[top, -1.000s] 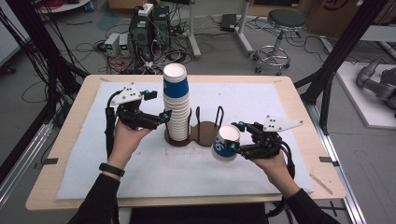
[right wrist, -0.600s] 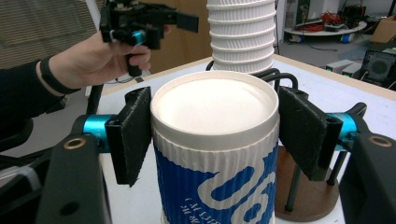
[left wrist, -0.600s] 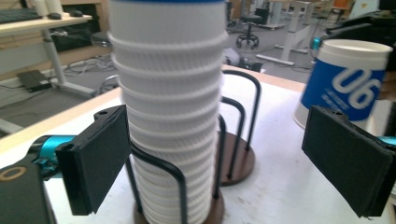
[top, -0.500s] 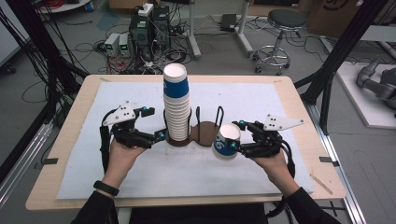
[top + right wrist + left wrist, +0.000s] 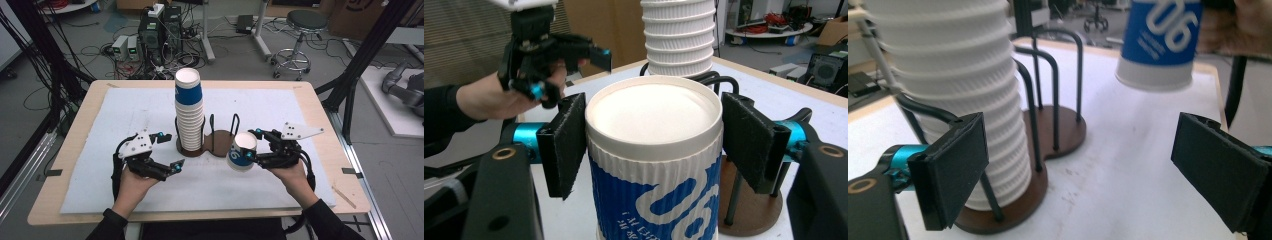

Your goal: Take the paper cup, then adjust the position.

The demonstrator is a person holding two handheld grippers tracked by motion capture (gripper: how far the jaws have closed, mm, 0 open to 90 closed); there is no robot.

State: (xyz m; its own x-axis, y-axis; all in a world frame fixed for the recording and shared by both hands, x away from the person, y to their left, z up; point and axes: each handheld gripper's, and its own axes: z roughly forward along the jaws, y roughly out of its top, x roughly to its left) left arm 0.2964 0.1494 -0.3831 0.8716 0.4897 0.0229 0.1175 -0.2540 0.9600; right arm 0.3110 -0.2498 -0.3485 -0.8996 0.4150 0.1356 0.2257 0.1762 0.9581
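We see left gripper (image 5: 168, 151) nearest, jaws spread, empty, low over mat (image 5: 125, 107). Right gripper (image 5: 254, 147) pinches cup (image 5: 241, 151) above mat, beside holder (image 5: 220, 144). Cup stack (image 5: 189, 112) stands in holder behind.

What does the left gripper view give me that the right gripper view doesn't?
Left gripper view alone: the held cup's closed underside, hanging clear above the white mat, and the holder's empty second bay. Right gripper view alone: both pads clamping that cup's ribbed wall, plus the left hand-held gripper, jaws apart, empty. Shared: the cup stack in its wire holder.
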